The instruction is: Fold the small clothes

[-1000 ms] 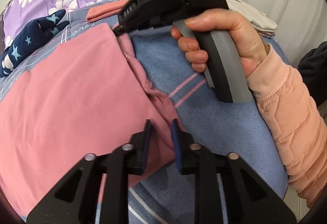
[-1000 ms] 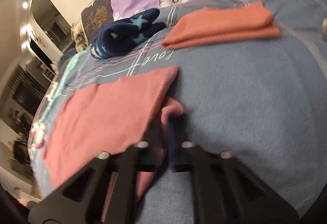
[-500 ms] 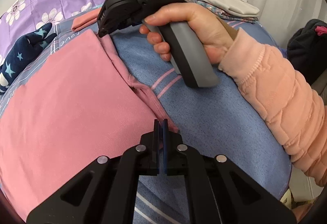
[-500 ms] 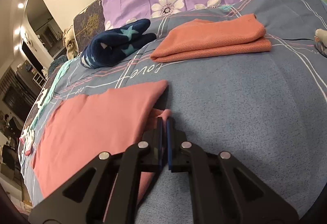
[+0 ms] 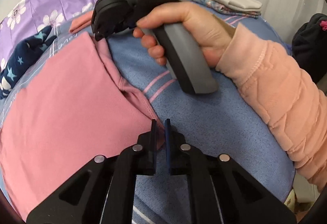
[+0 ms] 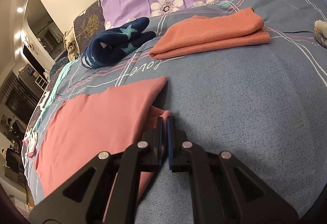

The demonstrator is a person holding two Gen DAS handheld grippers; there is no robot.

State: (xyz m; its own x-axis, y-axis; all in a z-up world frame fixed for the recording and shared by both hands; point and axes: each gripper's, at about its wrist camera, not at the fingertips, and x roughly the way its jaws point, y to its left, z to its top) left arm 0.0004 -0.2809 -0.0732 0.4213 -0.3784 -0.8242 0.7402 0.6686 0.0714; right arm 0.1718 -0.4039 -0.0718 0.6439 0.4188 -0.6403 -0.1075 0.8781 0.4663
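Both grippers have pinched the pink garment (image 5: 67, 113) lying flat on the bed (image 6: 235, 105): left gripper (image 5: 160, 128) nips its near hem, right gripper (image 6: 165, 124) its far hem, jaws nearly together. Lifting for a fold looks next.

Blue-covered bed (image 6: 235, 101) carries pink garment (image 6: 98, 117), orange cloth (image 6: 208, 38), navy star socks (image 6: 118, 42).

Left tongs (image 5: 160, 128) pinch the pink garment's (image 5: 67, 109) edge on the bed (image 5: 214, 126); a hand (image 5: 192, 27) holds the right tongs (image 5: 98, 35) at its far corner.
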